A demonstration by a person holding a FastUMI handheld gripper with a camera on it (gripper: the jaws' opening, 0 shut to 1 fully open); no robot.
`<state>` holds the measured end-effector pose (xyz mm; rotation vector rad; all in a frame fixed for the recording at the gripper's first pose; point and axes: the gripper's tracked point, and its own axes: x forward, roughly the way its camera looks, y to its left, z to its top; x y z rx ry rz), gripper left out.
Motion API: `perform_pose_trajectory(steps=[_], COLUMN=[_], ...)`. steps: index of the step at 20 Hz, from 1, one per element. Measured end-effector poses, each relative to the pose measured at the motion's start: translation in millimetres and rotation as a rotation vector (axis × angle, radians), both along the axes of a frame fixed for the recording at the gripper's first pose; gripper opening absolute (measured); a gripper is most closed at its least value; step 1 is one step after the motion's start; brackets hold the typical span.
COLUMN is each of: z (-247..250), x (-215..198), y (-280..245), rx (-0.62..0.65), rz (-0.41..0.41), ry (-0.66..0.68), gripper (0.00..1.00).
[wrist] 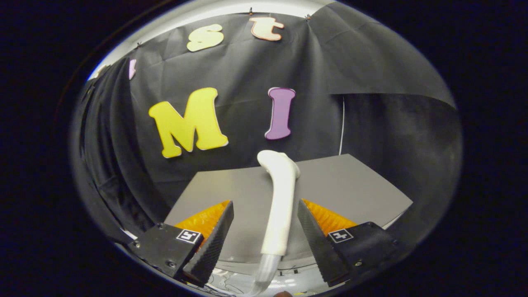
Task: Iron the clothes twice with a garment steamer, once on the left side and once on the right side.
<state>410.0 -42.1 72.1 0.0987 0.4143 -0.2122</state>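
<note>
A white garment steamer (279,194) stands upright between my fingers, its curved head pointing away over the grey table (354,185). A translucent hose (264,272) leaves the bottom of its handle. My gripper (265,202) is open, one finger (214,239) on the left of the handle and the other on the right, each with a small gap to it. Neither finger presses on the handle.
The grey table reaches out beyond the fingers to the black cloth wall (247,74). A thin white cable (342,123) runs down the wall at the table's far right corner. Pale flooring with thin wires (231,284) lies below the fingers.
</note>
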Motion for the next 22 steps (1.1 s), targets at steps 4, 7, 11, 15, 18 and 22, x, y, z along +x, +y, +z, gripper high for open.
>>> perform_pose_trajectory(steps=[4,7,11,15,18,22], z=[-24.9,-34.3,-41.7,-54.3,-55.8,-58.1], x=[16.9,22.8,30.7,27.7,29.1,29.3], y=[-10.4,-10.3,-18.0,-22.4,-24.8,-23.1], rx=[0.042,0.062,0.062,0.084,0.052,0.033], rz=[0.01,0.022,0.001,-0.035,-0.052,-0.071], ry=[0.094,0.142,0.167,0.217,0.234,0.244], gripper=[0.94,0.93,0.88,0.81,0.7,0.54])
